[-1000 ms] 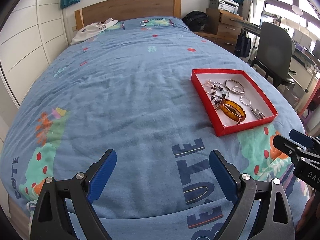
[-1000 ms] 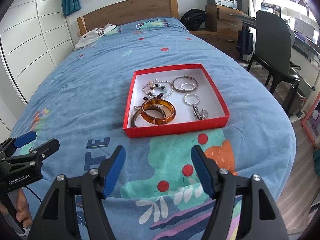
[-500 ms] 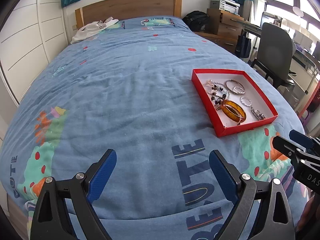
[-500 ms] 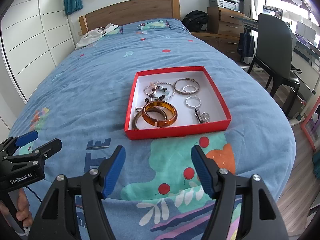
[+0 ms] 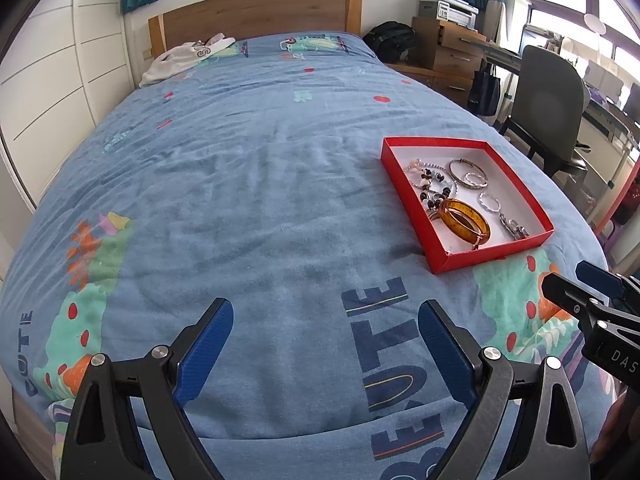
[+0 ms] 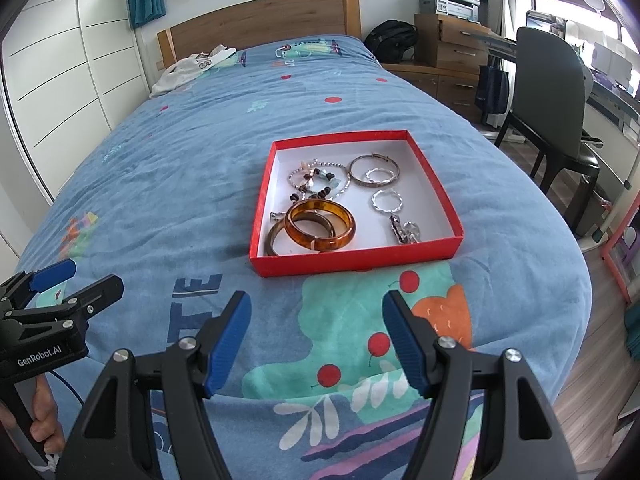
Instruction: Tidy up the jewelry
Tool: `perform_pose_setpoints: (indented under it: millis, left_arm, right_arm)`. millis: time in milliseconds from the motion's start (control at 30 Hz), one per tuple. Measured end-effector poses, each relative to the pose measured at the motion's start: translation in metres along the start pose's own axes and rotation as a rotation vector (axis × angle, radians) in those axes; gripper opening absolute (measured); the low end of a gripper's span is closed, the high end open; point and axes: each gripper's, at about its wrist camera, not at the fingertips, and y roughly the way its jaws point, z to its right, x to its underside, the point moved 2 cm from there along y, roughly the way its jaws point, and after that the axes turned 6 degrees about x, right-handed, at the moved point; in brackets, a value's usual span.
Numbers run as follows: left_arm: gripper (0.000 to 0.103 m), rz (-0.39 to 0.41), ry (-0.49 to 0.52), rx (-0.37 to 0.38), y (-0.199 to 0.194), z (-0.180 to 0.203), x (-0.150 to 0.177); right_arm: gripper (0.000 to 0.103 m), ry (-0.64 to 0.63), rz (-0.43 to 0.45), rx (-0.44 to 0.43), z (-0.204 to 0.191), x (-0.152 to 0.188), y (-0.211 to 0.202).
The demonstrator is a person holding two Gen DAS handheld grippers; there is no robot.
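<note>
A shallow red box (image 6: 356, 261) lies on the blue bedspread, straight ahead of my right gripper (image 6: 316, 303), which hovers open and empty short of the box's near wall. Inside lie an amber bangle (image 6: 320, 227) over a brown bangle (image 6: 273, 241), a beaded bracelet (image 6: 316, 181), a silver bangle (image 6: 374, 169), a twisted silver ring (image 6: 386, 201) and a small metal charm piece (image 6: 406, 233). My left gripper (image 5: 326, 316) is open and empty over bare bedspread; from there the red box (image 5: 490, 257) sits up and to the right, with the amber bangle (image 5: 464, 222) near its front.
A white garment (image 6: 192, 68) lies by the wooden headboard (image 6: 260, 24). The bed's right edge drops to a wood floor, with a grey chair (image 6: 548, 92), drawers (image 6: 452, 48) and a black backpack (image 6: 390, 42). White wardrobe doors (image 6: 60, 80) line the left.
</note>
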Motion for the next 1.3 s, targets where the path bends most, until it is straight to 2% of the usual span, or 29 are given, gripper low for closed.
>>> perform_pose_setpoints:
  millis: [1300]
  left_arm:
    - [0.093,-0.013,0.0,0.02,0.0056,0.0014,0.0037]
  right_arm:
    - [0.067,0.001,0.0,-0.001,0.0023,0.0028,0.0001]
